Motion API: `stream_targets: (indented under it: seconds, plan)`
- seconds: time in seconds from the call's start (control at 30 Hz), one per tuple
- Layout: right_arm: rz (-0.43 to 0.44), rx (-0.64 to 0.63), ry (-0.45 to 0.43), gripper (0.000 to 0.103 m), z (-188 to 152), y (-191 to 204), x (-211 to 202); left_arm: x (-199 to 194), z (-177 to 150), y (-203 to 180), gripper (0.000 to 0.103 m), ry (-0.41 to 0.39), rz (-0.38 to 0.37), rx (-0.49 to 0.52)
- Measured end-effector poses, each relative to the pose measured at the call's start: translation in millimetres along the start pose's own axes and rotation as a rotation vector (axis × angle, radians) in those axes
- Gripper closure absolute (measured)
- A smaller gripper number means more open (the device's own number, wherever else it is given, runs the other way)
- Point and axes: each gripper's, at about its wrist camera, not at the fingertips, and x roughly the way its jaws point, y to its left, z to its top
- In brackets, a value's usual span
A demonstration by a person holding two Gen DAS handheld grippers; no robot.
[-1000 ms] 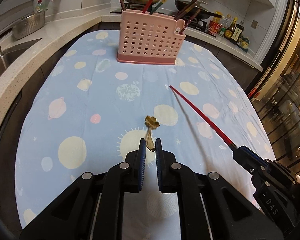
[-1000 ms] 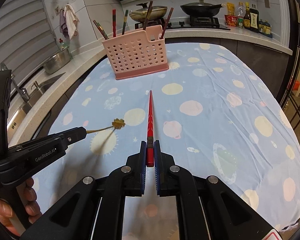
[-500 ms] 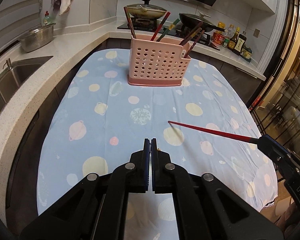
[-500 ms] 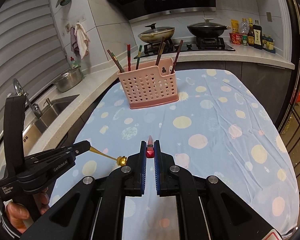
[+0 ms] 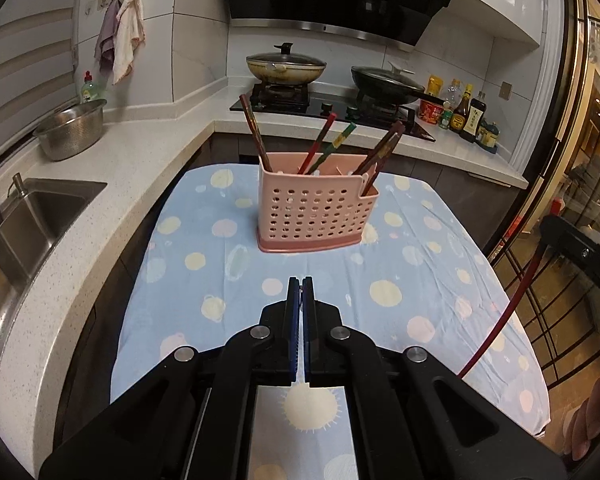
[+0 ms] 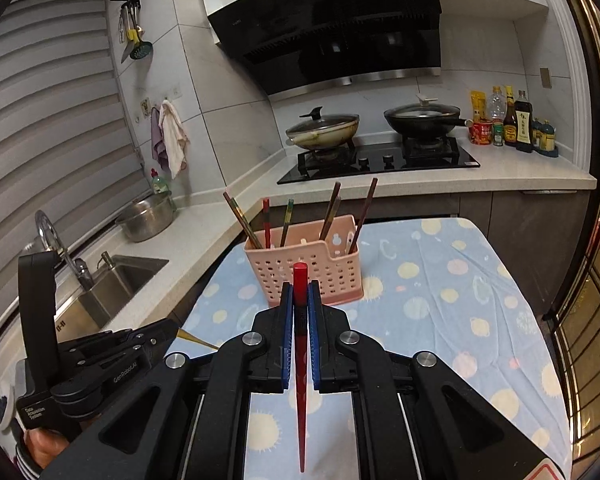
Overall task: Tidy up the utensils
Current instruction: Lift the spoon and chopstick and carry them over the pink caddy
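Red chopstick (image 6: pixel 300 344) pinched in right hand-held gripper (image 6: pixel 300 292), tip pointing down toward camera, off the table (image 6: pixel 440 320). Gold spoon handle (image 6: pixel 196 340) clamped in left hand-held gripper (image 5: pixel 301 286), jaws pressed together. Pink utensil basket (image 6: pixel 304 270) with chopsticks upright, ahead on blue planet-print cloth.

One pink holder (image 5: pixel 315 210), six chopsticks in it (image 6: pixel 266 222), two pans (image 6: pixel 323 130).

Your right gripper (image 6: pixel 300 300) pinches a red chopstick (image 6: pixel 300 380) hanging tip-down; ahead of it stands the pink perforated holder (image 6: pixel 306 276), chopsticks (image 6: pixel 364 216) leaning inside.
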Motion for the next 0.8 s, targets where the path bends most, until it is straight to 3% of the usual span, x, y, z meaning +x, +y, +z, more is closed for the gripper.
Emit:
stream_targets:
  seconds: [0.53, 0.8]
  plan:
    - [-0.015, -0.042, -0.254, 0.096, 119, 7, 47, 15, 122, 15, 0.102, -0.155, 0.046, -0.013]
    - [-0.020, -0.013, -0.293, 0.096, 159, 5, 90, 47, 164, 13, 0.102, -0.177, 0.056, 0.023]
